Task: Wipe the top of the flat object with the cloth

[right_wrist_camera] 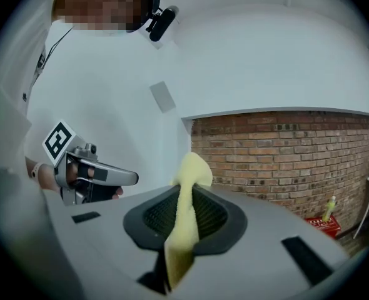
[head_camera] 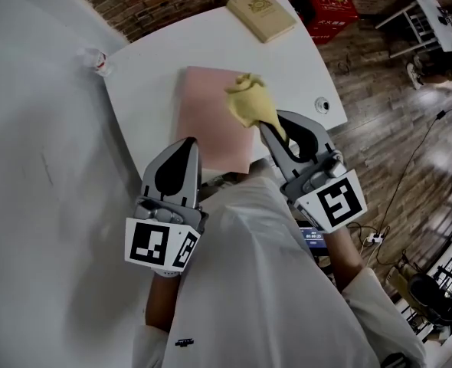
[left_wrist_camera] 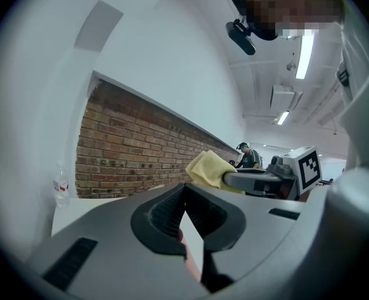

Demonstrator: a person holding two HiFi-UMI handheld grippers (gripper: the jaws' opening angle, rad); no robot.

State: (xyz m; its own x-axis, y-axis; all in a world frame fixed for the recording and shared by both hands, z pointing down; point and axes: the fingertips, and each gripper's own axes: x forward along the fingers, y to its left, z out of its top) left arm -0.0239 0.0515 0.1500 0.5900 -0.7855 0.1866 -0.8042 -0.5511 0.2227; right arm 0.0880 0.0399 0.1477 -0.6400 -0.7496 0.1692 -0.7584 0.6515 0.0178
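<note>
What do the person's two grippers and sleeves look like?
The left gripper and right gripper are grey, with tapered jaws lined by black ribbed pads. Each carries a white cube with black square markers. The person wears a white short-sleeved shirt.

Yellow cloth (head_camera: 250, 102) soft, crumpled; pink flat object (head_camera: 207, 125) matt; table (head_camera: 143, 90) smooth white.

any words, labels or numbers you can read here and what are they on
Nothing reads clearly enough to quote.
On the tan book: a crest-like stamp, too small to read.
On the red crate: white print, blurred.
On the bottle: a label, unreadable.
On the small screen: digits, too small.
On the marker cubes: black-and-white patterns, no words.
</note>
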